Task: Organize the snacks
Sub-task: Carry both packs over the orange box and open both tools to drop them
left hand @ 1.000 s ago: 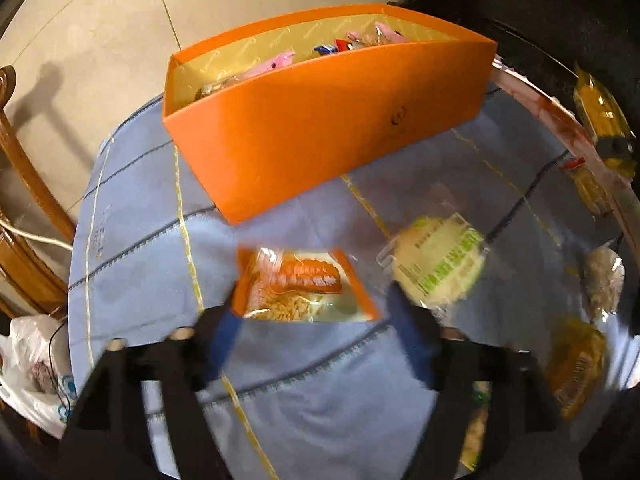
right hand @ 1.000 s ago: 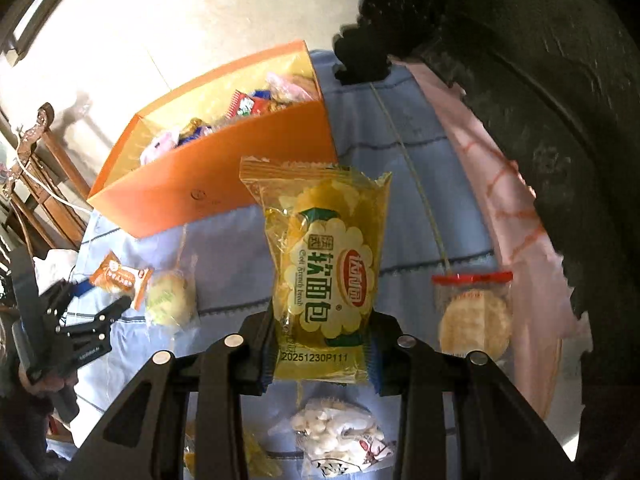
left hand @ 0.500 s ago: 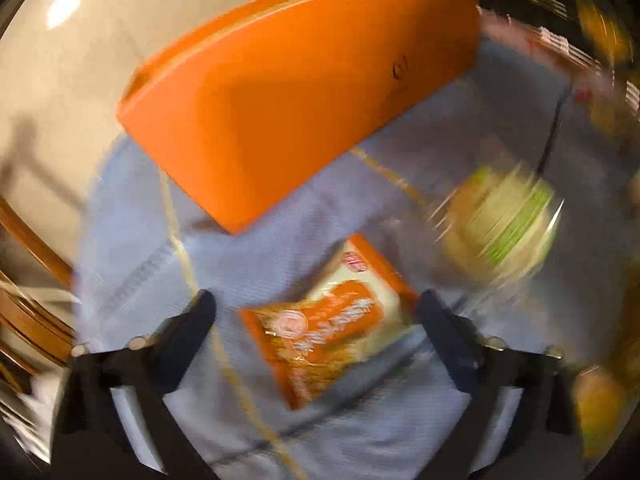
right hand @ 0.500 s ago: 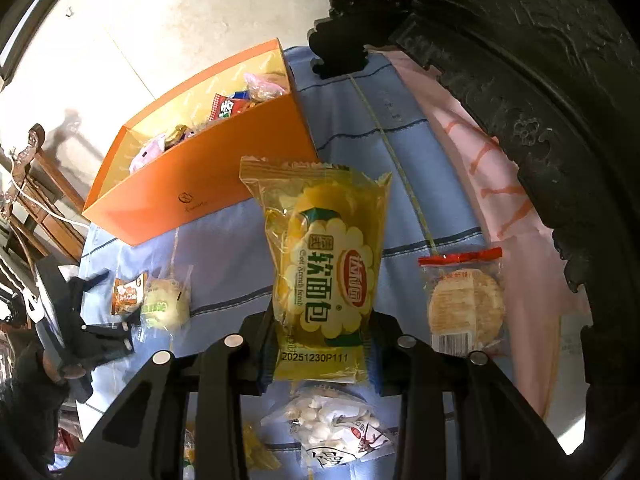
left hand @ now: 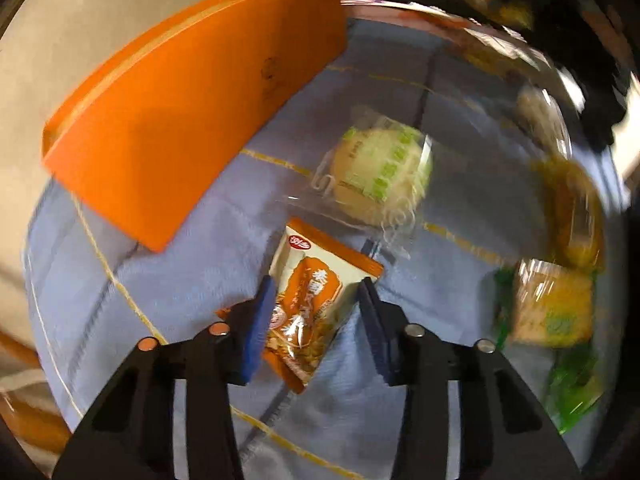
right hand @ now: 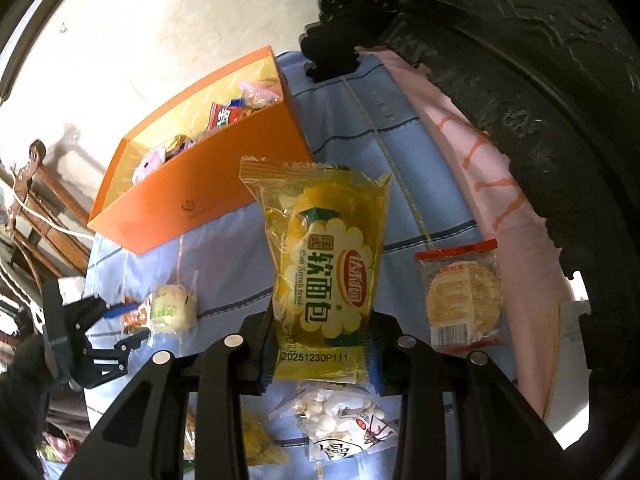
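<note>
Left tongs (left hand: 316,312) closing around orange packet (left hand: 308,300): centre pads, then lift. Right tongs (right hand: 320,344) holding yellow bread packet (right hand: 320,264).

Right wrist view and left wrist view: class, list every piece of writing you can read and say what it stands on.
"软面包", on the yellow bread packet held in the right gripper.
"20251230P111", along that packet's lower edge.
Small Latin line beside the big characters: too small to read surely.
Round cracker packet: label and barcode unreadable.
Orange box: embossed mark illegible.
Orange snack packet between the left gripper's closing jaws: characters blurred.
</note>
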Action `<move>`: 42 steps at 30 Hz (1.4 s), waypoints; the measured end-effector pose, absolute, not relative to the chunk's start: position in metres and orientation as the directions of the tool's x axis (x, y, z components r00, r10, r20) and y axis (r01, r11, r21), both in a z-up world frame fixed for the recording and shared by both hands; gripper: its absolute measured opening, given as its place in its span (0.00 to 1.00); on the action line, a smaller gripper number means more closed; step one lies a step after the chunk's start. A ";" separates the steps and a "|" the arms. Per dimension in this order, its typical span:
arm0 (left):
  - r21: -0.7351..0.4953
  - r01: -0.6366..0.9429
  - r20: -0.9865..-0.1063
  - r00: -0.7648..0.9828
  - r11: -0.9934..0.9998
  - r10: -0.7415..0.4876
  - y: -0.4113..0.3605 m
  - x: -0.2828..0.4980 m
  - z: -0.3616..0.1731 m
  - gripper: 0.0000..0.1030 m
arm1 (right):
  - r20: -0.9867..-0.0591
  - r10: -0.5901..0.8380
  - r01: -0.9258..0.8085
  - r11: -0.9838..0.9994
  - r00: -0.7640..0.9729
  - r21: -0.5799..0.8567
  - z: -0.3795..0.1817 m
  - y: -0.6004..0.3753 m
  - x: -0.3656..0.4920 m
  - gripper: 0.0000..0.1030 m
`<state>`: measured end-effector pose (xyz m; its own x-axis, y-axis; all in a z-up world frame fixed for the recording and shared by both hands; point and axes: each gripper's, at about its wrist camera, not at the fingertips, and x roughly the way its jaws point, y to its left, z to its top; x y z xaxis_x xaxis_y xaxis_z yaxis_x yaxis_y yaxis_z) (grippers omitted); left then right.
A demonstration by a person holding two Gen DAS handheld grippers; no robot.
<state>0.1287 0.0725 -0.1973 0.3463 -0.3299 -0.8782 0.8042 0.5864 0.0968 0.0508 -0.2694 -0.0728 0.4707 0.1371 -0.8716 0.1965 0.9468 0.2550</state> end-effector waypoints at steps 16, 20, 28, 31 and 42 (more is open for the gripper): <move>0.468 0.725 -0.785 0.603 0.505 -0.138 0.034 0.086 -0.220 0.96 | -0.841 0.165 0.171 0.942 0.515 0.290 -0.058 -0.267 0.045 0.34; 0.354 0.766 -0.825 0.526 0.537 -0.207 0.050 0.101 -0.220 0.85 | -0.839 0.170 0.181 0.936 0.517 0.301 -0.060 -0.265 0.042 0.34; 0.109 0.506 -0.895 0.425 0.855 -0.137 0.056 0.126 -0.210 0.33 | -0.824 0.167 0.217 0.919 0.541 0.329 -0.055 -0.273 0.033 0.34; 0.028 0.407 -0.895 0.417 0.913 -0.158 0.060 0.128 -0.197 0.33 | -0.817 0.176 0.204 0.920 0.550 0.335 -0.052 -0.272 0.032 0.34; -0.096 0.241 -0.801 0.556 0.966 -0.219 0.054 0.155 -0.084 0.33 | -0.780 0.255 0.059 0.935 0.572 0.349 -0.033 -0.242 0.071 0.34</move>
<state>0.1555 0.0537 -0.0837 0.5565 -0.2190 -0.8015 0.2412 0.9657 -0.0964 0.0711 -0.2417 -0.0330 0.5719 0.2553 -0.7796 0.0586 0.9352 0.3493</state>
